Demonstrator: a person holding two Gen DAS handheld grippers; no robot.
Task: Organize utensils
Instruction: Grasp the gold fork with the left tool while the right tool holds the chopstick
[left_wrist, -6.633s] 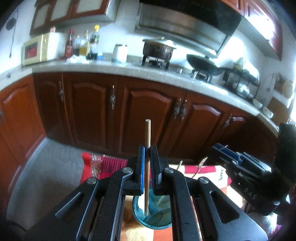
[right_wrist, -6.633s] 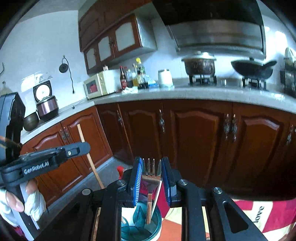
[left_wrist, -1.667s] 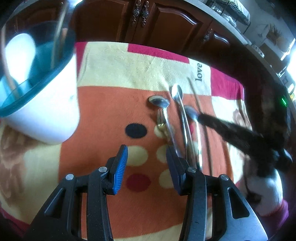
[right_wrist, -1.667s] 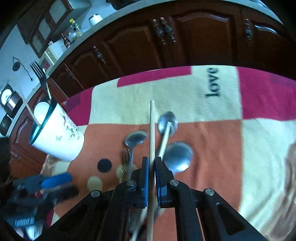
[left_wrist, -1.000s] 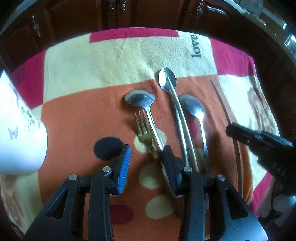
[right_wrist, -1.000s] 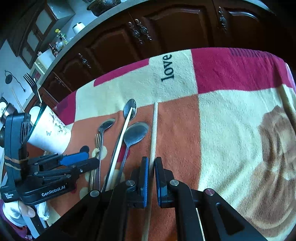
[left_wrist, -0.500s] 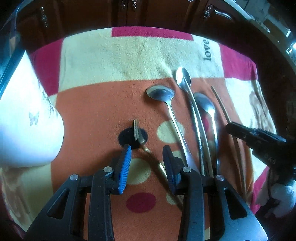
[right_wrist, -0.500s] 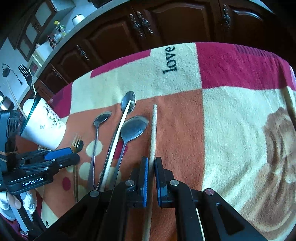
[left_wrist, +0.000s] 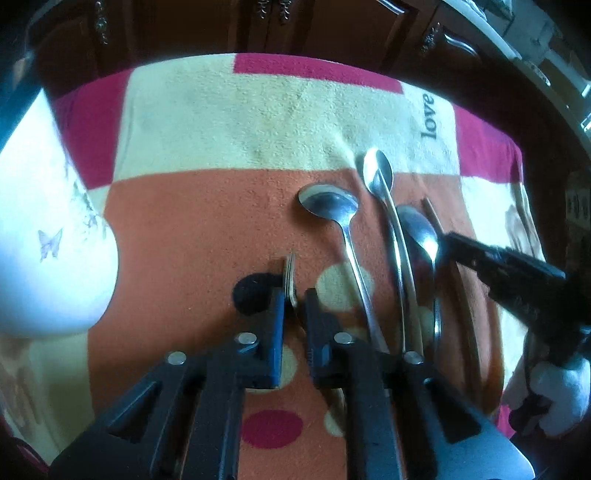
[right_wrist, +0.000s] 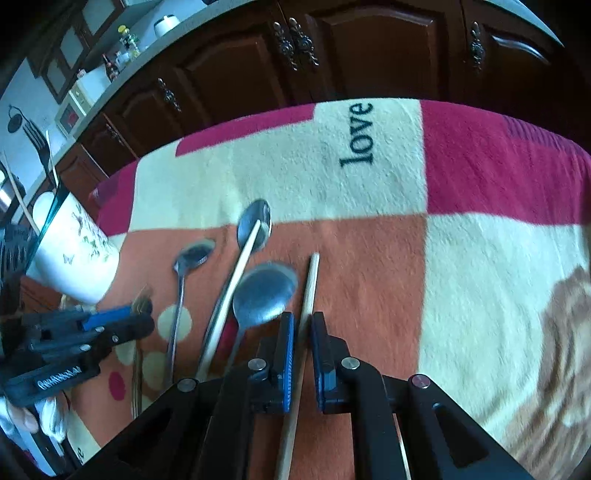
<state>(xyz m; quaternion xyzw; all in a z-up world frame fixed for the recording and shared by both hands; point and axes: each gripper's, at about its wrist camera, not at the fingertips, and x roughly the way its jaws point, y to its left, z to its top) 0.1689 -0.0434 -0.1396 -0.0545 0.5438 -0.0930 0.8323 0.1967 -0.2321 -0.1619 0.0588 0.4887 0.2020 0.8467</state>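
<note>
Left claw (left_wrist: 294, 295), its jaws just closed, pinches the fork (left_wrist: 290, 273) on edge above the blanket (left_wrist: 229, 122), while the right claw (right_wrist: 303, 325) clamps a chopstick (right_wrist: 309, 284) beside the spoons (right_wrist: 264, 291), likely lining the utensils up.

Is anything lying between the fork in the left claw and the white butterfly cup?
Nothing visible. The left claw, its jaws just closed, pinches the gold fork. Only bare orange blanket separates it from the white butterfly-printed cup; the spoons lie on the other side.
</note>
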